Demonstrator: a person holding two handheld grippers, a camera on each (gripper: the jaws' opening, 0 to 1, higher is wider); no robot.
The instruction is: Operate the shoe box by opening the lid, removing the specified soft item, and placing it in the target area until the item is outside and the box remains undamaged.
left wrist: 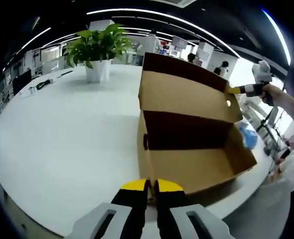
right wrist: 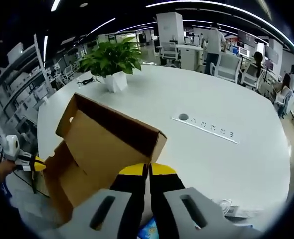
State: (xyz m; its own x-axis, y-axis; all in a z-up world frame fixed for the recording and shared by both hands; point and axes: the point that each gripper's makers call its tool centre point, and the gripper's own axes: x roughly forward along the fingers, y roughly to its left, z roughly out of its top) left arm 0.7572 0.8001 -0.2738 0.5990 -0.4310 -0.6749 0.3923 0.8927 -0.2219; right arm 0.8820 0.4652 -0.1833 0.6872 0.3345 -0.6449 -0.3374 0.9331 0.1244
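**Cardboard lid held up, box pinned at the near wall**

Brown corrugated cardboard shoe box (left wrist: 191,149) sits on the round white table (left wrist: 62,144), near its edge, with the hinged cardboard lid (left wrist: 186,94) raised. The left gripper (left wrist: 151,185) has its yellow-tipped fingers narrowed together at the box's near wall, seemingly nipping it to steady the box. The right gripper (right wrist: 147,171) meets the lid's edge with fingers likewise nearly closed, apparently pinching it so the lid stays up and the interior is reachable. Inside, the visible floor looks bare; no soft item can be made out. A blue soft-looking thing (left wrist: 248,134) lies just beyond the box's far side. A green potted plant (left wrist: 97,50) stands well apart.
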